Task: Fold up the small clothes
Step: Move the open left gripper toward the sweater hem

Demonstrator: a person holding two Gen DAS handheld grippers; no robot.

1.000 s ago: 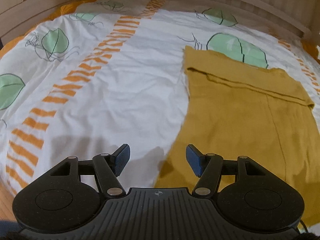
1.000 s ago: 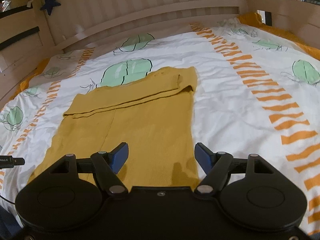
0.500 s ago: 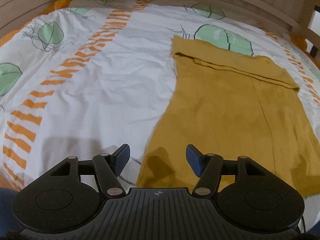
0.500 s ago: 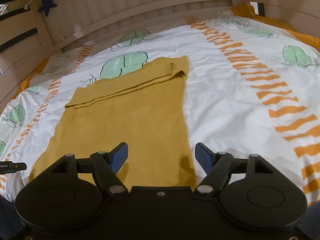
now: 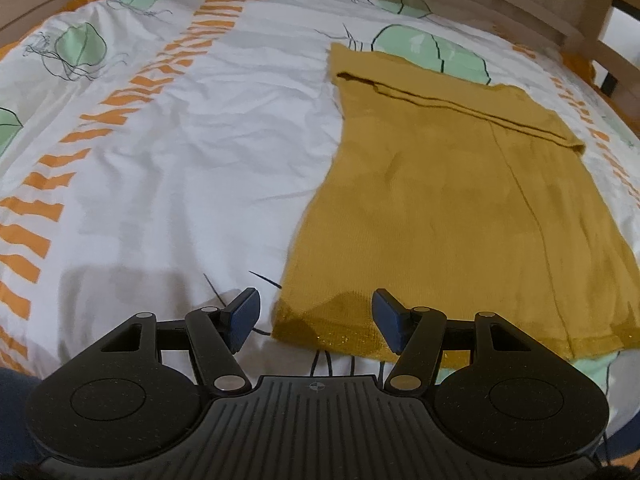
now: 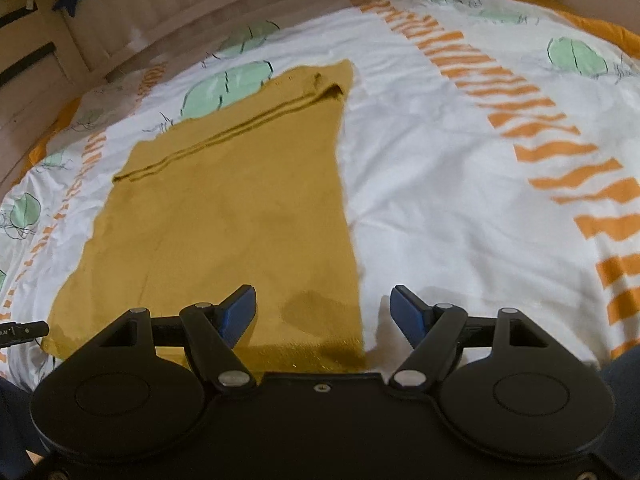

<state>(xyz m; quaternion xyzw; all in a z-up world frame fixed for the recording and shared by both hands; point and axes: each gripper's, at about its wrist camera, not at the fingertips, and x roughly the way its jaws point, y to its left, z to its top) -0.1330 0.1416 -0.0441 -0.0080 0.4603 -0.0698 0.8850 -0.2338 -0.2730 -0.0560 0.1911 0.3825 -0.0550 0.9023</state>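
- Both grippers have dropped toward the near hem of the mustard garment (image 5: 432, 200), lower centre of each frame.
- Left gripper (image 5: 316, 314) and right gripper (image 6: 323, 312) hang apart, gripping nothing.
- Sides look folded in on the bedsheet (image 5: 180, 140); the lengthwise fold remains.

Garment (image 5: 448, 200) flat on bed cover (image 5: 180, 140). L gripper (image 5: 316, 322) over its near-left corner, R gripper (image 6: 324, 314) over near-right corner. Folded band at far end, headboard (image 6: 200, 4) behind.
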